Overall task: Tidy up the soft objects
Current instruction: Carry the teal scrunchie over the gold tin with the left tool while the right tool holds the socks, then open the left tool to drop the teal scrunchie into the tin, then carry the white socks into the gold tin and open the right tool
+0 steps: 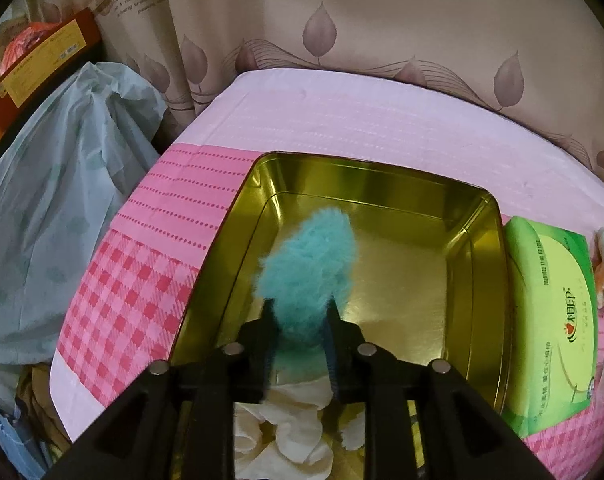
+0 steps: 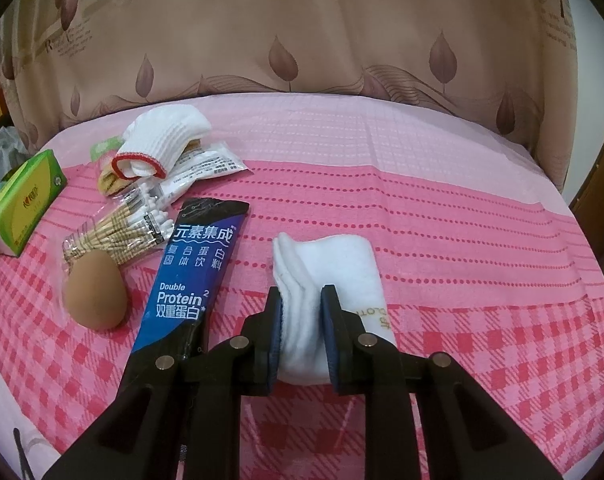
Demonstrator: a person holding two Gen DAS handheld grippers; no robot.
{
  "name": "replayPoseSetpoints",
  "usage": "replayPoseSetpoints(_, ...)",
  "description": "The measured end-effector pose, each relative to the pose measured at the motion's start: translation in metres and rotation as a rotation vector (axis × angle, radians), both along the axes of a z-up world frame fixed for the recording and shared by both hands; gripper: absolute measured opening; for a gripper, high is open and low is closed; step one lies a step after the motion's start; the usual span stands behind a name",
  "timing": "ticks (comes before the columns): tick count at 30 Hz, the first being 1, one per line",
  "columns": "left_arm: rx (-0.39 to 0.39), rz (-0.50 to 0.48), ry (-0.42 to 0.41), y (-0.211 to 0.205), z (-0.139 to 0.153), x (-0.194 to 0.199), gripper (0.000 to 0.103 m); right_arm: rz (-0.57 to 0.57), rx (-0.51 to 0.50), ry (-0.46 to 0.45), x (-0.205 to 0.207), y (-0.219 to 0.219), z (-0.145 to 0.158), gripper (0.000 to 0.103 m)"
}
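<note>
The left gripper (image 1: 300, 310) hangs over the open gold-coloured metal tin (image 1: 381, 184), its jaws a little apart with the fluffy teal puff (image 1: 307, 264) between them; whether the pads press on it I cannot tell. It seems placed there so the puff drops into the tin beside the crumpled cream-white cloth (image 1: 290, 424) already lying inside. The right gripper (image 2: 301, 328) is clamped narrowly on the folded white towel (image 2: 325, 280), which rests on the pink checked cloth (image 2: 481, 320), likely gripped ready for lifting towards the tin. The brown egg-shaped sponge (image 2: 94, 292) and the white knitted glove with a red cuff (image 2: 162, 140) wait unsorted nearby.
</note>
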State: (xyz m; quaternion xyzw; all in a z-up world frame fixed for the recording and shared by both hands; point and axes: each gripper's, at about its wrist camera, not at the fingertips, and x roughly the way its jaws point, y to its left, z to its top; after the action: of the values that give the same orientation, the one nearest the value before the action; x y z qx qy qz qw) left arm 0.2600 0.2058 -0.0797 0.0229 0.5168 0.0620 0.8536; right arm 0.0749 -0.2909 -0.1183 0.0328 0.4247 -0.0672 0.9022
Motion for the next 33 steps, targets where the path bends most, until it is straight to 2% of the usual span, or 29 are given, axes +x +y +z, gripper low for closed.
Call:
replayPoseSetpoints(9, -0.012, -0.015, -0.016, 0.002, 0.014, -0.012, 0.033, 0.002, -0.018, 0.003, -0.001, 0.001, 0.001, 0.020)
replayPoseSetpoints(15, -0.011, -0.016, -0.081, 0.003, 0.038, -0.044, 0.034, 0.003, -0.014, 0.001, -0.001, 0.001, 0.001, 0.020)
replayPoseSetpoints(21, 0.057, 0.035, -0.158, 0.012, 0.055, -0.089, 0.039, 0.003, -0.003, -0.007, -0.002, -0.001, 0.001, 0.020)
replayPoseSetpoints(25, 0.067, 0.073, -0.180, 0.025, 0.056, -0.116, 0.042, -0.001, 0.000, -0.010, -0.003, -0.001, 0.001, 0.019)
replayPoseSetpoints(33, 0.087, 0.159, -0.216, 0.049, 0.055, -0.131, 0.043, -0.006, -0.050, -0.012, -0.004, 0.004, 0.005, 0.014)
